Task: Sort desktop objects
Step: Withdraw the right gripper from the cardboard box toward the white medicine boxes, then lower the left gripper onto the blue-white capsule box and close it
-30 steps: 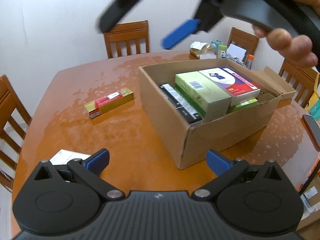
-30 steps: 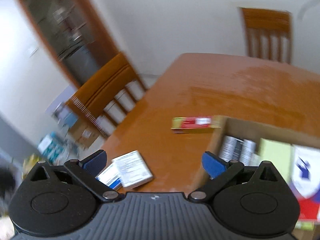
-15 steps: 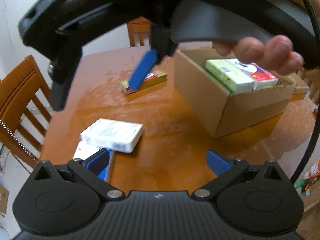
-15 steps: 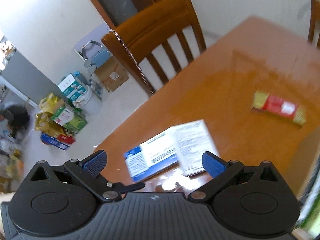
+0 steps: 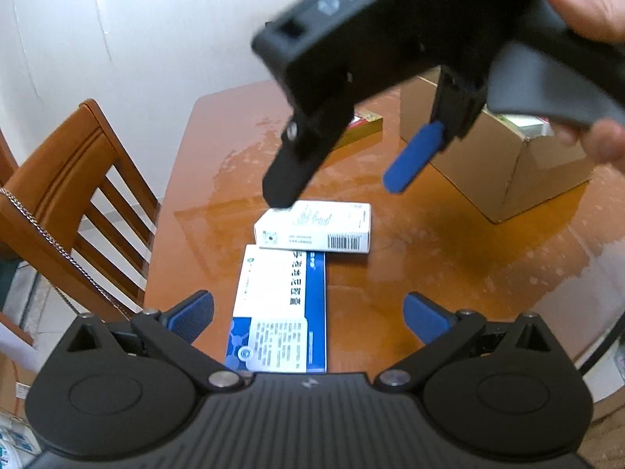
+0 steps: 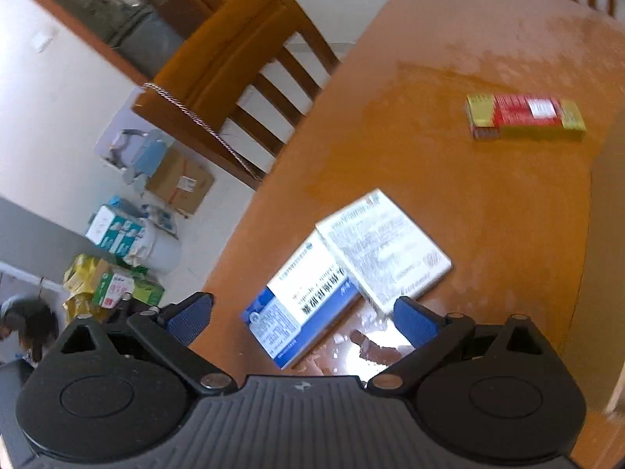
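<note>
Fingers [image 5: 414, 158] of the right gripper [image 5: 336, 179] spread wide above the white box [image 5: 312, 230]; left gripper [image 5: 308, 318] fingers equally apart over the blue-and-white box [image 5: 279, 312] on the worktop [image 5: 449, 258].

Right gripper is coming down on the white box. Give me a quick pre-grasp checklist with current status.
1. Right gripper open: ok.
2. White box between its fingers: cannot tell, gripper hangs above it.
3. White box free of blue-and-white box: not ok, it overlaps that box's end.
4. Left gripper open, empty: ok.
5. Cardboard box top open: ok.
6. Red-and-gold box apart from the pair: ok.
</note>
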{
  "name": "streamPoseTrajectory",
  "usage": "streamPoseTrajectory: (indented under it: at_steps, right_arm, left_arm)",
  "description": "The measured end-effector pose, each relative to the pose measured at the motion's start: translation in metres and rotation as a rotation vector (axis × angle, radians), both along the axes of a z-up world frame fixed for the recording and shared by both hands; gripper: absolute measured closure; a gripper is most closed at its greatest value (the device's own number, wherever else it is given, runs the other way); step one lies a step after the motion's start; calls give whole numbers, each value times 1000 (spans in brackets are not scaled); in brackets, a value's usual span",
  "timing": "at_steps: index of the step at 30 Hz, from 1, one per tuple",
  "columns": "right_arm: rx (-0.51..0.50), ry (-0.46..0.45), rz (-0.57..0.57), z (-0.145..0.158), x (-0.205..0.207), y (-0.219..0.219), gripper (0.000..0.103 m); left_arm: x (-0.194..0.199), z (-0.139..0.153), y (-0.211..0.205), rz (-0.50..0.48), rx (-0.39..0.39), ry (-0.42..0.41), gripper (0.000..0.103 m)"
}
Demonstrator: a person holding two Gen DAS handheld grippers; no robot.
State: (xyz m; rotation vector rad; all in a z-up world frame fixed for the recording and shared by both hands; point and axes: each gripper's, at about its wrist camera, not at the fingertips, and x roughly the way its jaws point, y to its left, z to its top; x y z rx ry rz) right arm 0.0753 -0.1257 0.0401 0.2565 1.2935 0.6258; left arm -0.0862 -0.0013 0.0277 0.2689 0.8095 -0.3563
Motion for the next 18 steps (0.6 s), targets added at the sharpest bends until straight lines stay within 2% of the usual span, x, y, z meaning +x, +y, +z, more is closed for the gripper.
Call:
streamPoseTrajectory:
  at_steps: [5,8,15,18]
  right_arm:
    - [3,63,-21,-15,-11,9,2]
    - [34,82,-36,-18,-14,5,2]
    - [57,89,-86,-16,-18,-19,2]
    - [62,87,-108,-16,-21,-31,2]
  left_arm:
    - [-5,-1,5,-28,-27,6,0]
    - [-1,-7,5,-7,-20,-15,0]
    - [24,-23,3,35,-28,13,0]
    - [32,-32,2,41,-2,19,0]
